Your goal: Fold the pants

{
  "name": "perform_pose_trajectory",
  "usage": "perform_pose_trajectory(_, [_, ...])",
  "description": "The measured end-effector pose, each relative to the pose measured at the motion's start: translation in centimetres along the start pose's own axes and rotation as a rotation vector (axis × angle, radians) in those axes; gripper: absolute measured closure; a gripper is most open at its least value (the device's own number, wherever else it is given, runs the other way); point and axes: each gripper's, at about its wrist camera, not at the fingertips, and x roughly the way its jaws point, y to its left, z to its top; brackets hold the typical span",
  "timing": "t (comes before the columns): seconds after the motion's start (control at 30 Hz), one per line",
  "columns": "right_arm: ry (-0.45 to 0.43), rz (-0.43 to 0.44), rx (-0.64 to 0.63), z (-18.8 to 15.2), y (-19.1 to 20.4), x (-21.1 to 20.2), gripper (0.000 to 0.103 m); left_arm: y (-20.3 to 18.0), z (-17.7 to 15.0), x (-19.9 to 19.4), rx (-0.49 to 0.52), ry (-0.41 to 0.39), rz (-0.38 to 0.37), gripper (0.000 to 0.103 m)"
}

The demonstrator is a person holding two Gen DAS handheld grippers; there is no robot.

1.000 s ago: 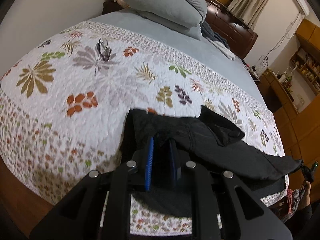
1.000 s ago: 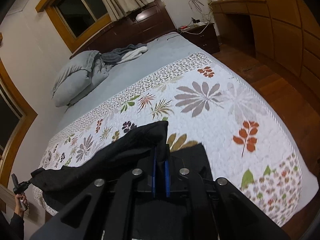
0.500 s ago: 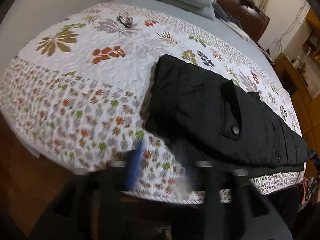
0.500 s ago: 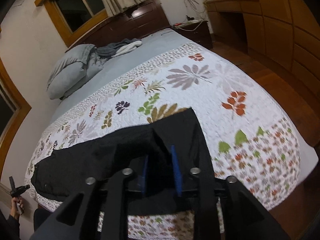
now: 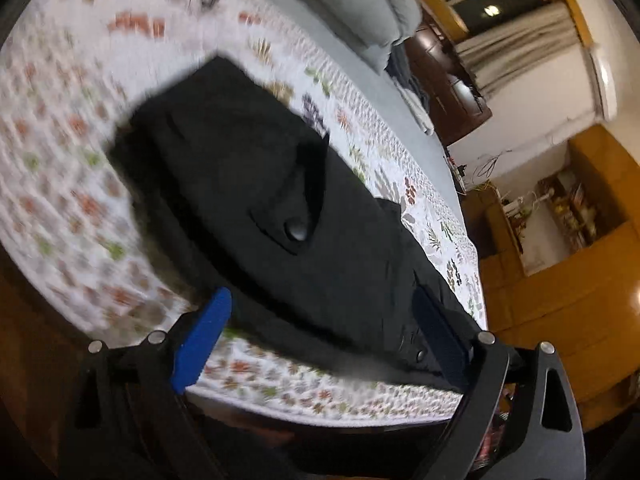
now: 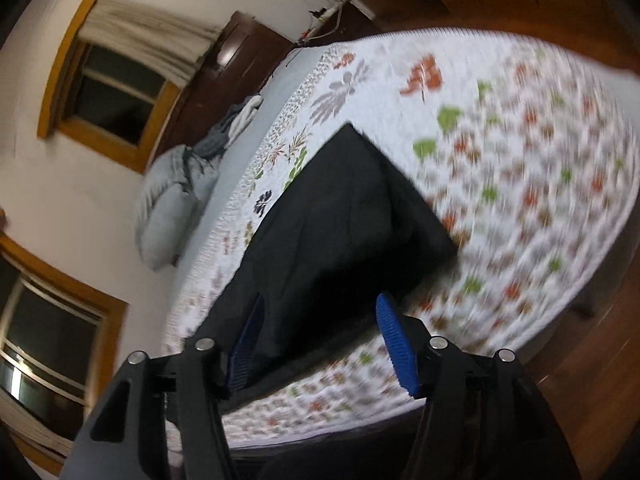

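Bedroom with a wood floor [image 6: 592, 364]; a bed takes up most of both views.

Quilt [image 5: 60, 216]: white, leaf-printed, spread over the foot half of the bed; blurred in both views.

Sheet [image 5: 320, 40]: grey, bare beyond the quilt toward the headboard [image 6: 224, 64].

Pillows [image 6: 168, 208]: grey, stacked on the sheet beside the wall.

Window [image 6: 112, 92]: wood-framed and dark, above the headboard, with a pale curtain [image 6: 152, 24] at its top.

Pants [image 5: 260, 216]: black, lying flat on the quilt near its foot edge, stretched along that edge. A flap with a round button [image 5: 297, 230] faces up. One end shows a squared corner in the right wrist view [image 6: 352, 208].

Left gripper [image 5: 320, 332]: blue pads spread wide, nothing between them, held over the near edge of the pants, apart from the cloth.

Right gripper [image 6: 320, 344]: blue pads likewise wide apart and holding nothing, above the pants' near edge.
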Motion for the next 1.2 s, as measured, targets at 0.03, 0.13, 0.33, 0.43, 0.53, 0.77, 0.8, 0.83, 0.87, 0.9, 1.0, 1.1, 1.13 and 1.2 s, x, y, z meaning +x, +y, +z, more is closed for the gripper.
perform_pose_trajectory(0.03, [0.002,0.017,0.024,-0.4,-0.3,0.2,0.040,0.1,0.0,0.8,-0.015,0.002,0.015,0.012])
perform_pose_trajectory(0.13, [0.018,0.037,0.054,-1.6,-0.7,1.1,0.040,0.9,0.0,2.5,-0.078,0.012,0.036,0.012])
perform_pose_trajectory(0.33, [0.027,0.061,0.086,-2.7,-1.4,2.0,0.038,0.7,0.5,2.8,-0.102,-0.047,0.029,0.012])
perform_pose_trajectory(0.43, [-0.002,0.067,0.121,-2.5,-2.1,1.9,0.037,0.0,0.8,2.6,-0.073,-0.086,0.040,0.034])
perform_pose_trajectory(0.53, [-0.037,0.082,0.154,-2.1,-2.8,1.2,0.037,-0.8,1.2,2.5,-0.029,-0.099,0.074,0.056])
perform_pose_trajectory(0.77, [-0.091,0.128,0.207,-0.8,-3.5,1.2,0.037,-0.4,2.4,2.6,-0.014,-0.102,0.141,0.098])
perform_pose_trajectory(0.8, [-0.090,0.132,0.207,-0.5,-3.4,1.5,0.037,-0.5,2.4,2.8,-0.010,-0.099,0.151,0.099])
perform_pose_trajectory(0.83, [-0.091,0.131,0.207,-0.2,-3.2,1.9,0.037,-0.3,2.4,2.7,-0.010,-0.097,0.157,0.099])
perform_pose_trajectory(0.87, [-0.096,0.128,0.206,0.2,-3.1,2.2,0.038,-0.4,2.4,3.0,-0.014,-0.095,0.164,0.100])
perform_pose_trajectory(0.9, [-0.099,0.122,0.201,0.6,-3.0,2.4,0.053,-0.4,2.5,3.0,-0.016,-0.096,0.166,0.100])
perform_pose_trajectory(1.0, [-0.094,0.076,0.147,2.0,-1.6,3.6,0.092,-0.5,2.4,2.0,-0.019,-0.107,0.161,0.102])
perform_pose_trajectory(1.1, [-0.123,0.079,0.075,2.8,0.5,3.1,0.095,-0.4,2.4,0.6,-0.036,-0.115,0.128,0.102])
perform_pose_trajectory(1.13, [-0.132,0.083,0.058,2.8,1.0,2.9,0.095,-0.1,2.2,0.2,-0.043,-0.119,0.123,0.102])
perform_pose_trajectory(1.2, [-0.128,0.076,0.052,2.5,0.7,3.0,0.095,0.7,1.8,0.2,-0.053,-0.111,0.131,0.102])
